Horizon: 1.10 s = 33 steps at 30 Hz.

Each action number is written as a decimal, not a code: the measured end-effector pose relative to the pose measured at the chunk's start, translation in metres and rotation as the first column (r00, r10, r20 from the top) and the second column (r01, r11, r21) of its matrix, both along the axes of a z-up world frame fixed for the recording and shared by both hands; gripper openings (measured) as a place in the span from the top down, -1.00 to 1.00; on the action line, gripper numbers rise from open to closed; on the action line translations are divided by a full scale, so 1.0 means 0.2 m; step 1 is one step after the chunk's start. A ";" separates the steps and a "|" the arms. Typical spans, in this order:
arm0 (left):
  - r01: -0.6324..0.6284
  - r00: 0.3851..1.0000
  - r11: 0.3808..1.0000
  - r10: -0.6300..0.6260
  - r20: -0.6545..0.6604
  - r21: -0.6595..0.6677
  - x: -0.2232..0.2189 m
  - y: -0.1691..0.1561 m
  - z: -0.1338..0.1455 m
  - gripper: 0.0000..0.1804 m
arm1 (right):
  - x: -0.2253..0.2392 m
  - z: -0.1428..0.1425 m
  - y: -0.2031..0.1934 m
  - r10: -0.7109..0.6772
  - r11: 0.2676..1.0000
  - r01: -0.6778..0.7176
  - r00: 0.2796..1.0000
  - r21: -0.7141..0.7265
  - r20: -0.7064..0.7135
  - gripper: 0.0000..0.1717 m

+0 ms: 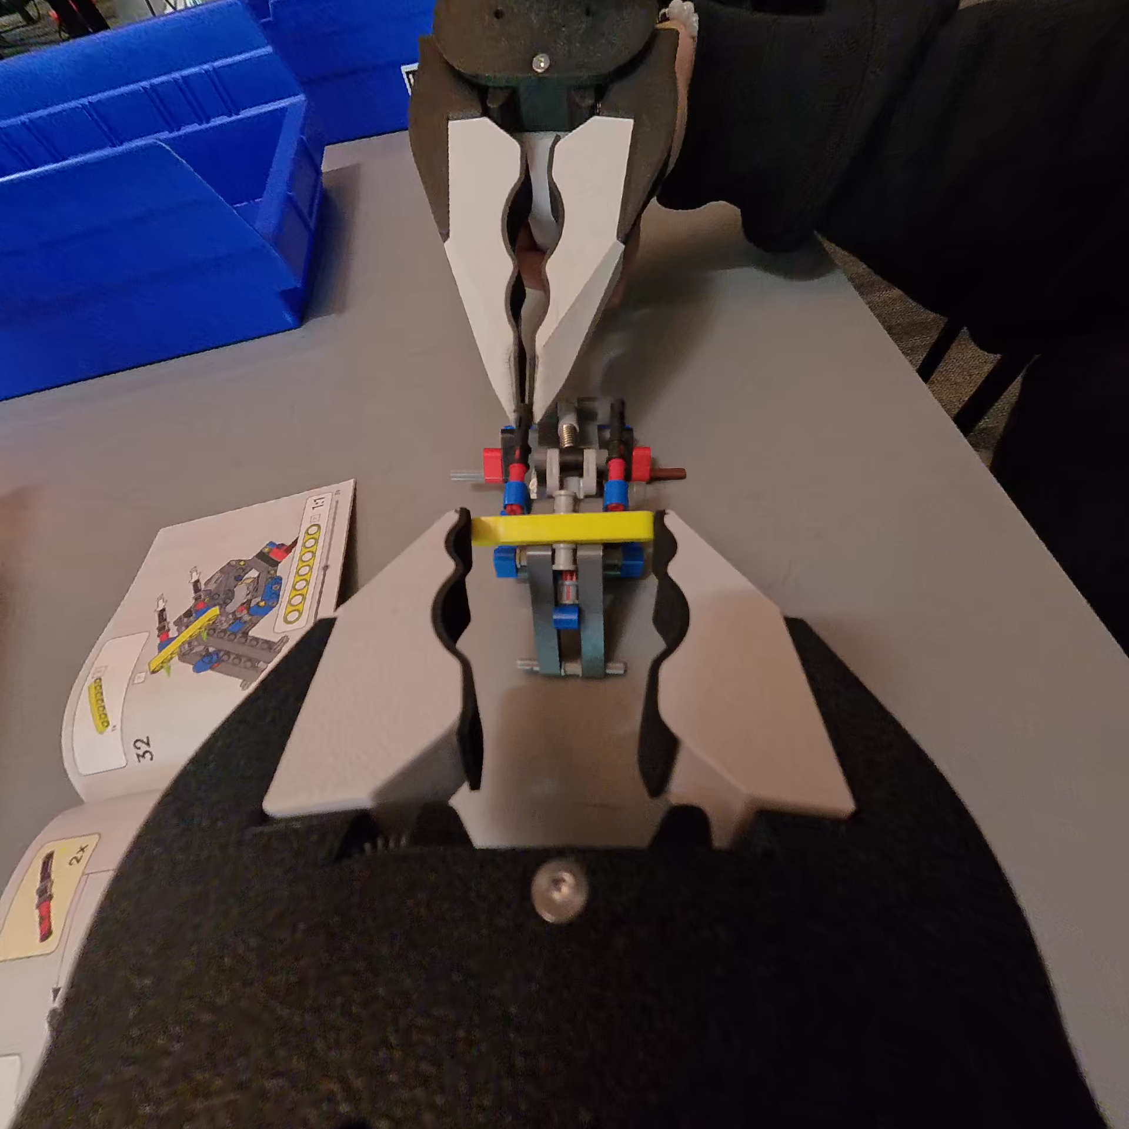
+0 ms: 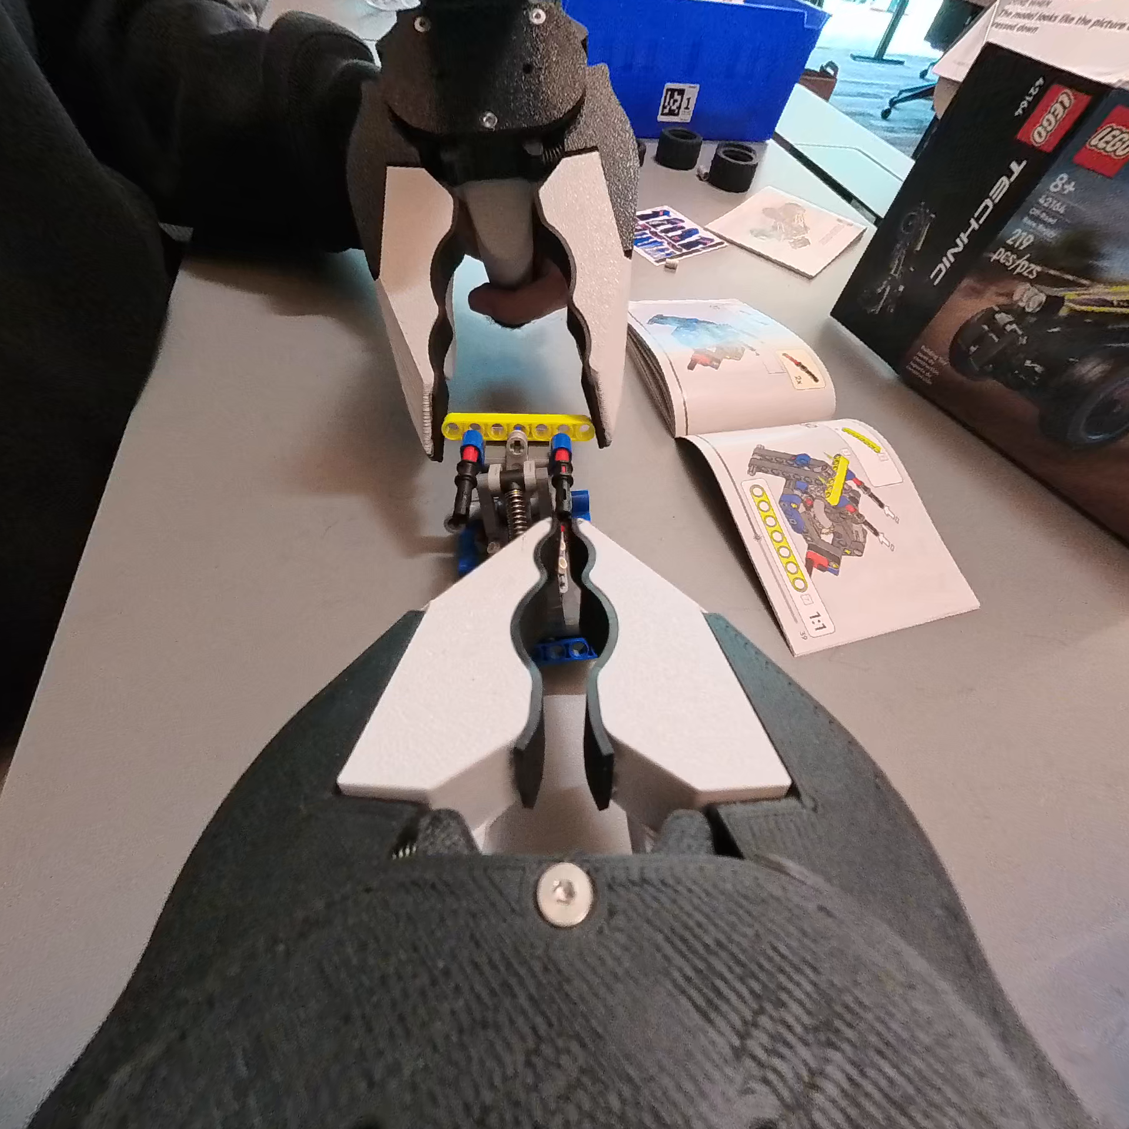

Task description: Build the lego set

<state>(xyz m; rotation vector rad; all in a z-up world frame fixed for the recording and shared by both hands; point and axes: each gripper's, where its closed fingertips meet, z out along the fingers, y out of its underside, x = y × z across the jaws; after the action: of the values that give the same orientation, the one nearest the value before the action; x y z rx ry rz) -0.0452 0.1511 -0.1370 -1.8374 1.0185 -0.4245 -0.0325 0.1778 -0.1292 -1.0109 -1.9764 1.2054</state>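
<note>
Trouble could be caused if the yellow beam (image 1: 562, 526), gripped at mid-frame by the left gripper (image 1: 562, 531), is twisted while the thin black rod (image 1: 521, 427) is pinched by the right gripper (image 2: 560, 528).

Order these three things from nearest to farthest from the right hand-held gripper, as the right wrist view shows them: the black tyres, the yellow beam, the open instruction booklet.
1. Yellow beam, straight ahead of the right hand-held gripper.
2. Open instruction booklet, off to the right on the table.
3. Black tyres, far back beside the blue bin.
</note>
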 end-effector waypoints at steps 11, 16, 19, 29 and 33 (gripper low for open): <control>0.009 0.997 1.000 -0.008 0.074 -0.010 -0.03 -0.03 0.06 0.33 | 0.01 -0.01 -0.02 0.016 0.999 -0.016 1.000 -0.040 0.005 0.91; -0.031 0.989 0.999 0.036 0.145 -0.038 -0.10 -0.03 0.07 0.46 | 0.00 -0.01 -0.01 0.008 1.000 -0.007 1.000 -0.030 0.006 0.98; -0.013 0.988 0.999 0.020 0.155 -0.048 -0.09 -0.04 0.06 0.42 | 0.00 -0.01 -0.02 0.011 1.000 -0.010 1.000 -0.029 0.006 0.98; 0.010 0.999 0.998 -0.008 0.032 -0.069 0.00 -0.03 -0.02 0.25 | -0.01 0.00 -0.02 0.017 0.999 -0.016 1.000 -0.045 0.004 0.97; -0.005 1.000 0.998 0.006 0.013 -0.058 0.00 -0.02 -0.03 0.36 | -0.02 0.01 -0.02 0.014 0.999 -0.014 1.000 -0.035 -0.012 0.99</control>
<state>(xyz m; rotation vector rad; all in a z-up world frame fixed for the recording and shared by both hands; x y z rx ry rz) -0.0451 0.1469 -0.1427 -1.8864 1.0011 -0.4666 -0.0368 0.1731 -0.1273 -1.0073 -1.9628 1.2552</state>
